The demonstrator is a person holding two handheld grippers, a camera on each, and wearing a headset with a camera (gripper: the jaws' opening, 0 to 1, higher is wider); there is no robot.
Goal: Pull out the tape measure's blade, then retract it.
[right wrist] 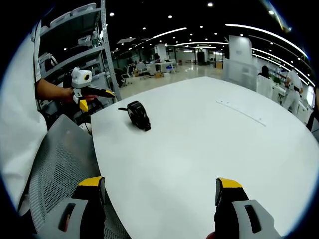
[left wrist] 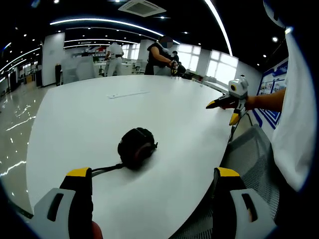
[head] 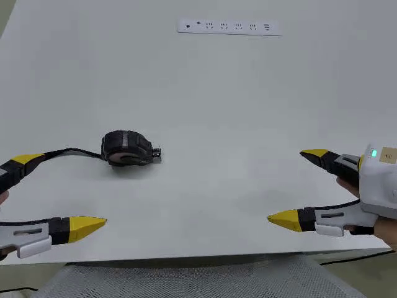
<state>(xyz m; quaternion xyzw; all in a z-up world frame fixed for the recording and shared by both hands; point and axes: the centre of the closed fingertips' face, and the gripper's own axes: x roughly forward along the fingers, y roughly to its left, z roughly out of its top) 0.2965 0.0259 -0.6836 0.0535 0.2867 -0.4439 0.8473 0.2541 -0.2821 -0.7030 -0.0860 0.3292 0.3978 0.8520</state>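
Observation:
A black tape measure [head: 128,148] lies on the white table [head: 236,99], its blade tip pointing right and a black wrist strap [head: 71,151] trailing left. It also sits ahead of my left gripper [left wrist: 152,183] as the tape measure [left wrist: 136,147], and far off in the right gripper view as the tape measure [right wrist: 138,113]. My left gripper [head: 62,189] stands open at the left table edge, nothing between its yellow-tipped fingers. My right gripper [head: 296,186] stands open at the right front edge, well apart from the tape measure. My right gripper [right wrist: 159,191] holds nothing.
A white power strip [head: 228,27] lies flat at the far side of the table. A grey mesh chair back [head: 186,279] sits just below the front edge. People stand in the distance beyond the table [left wrist: 159,55].

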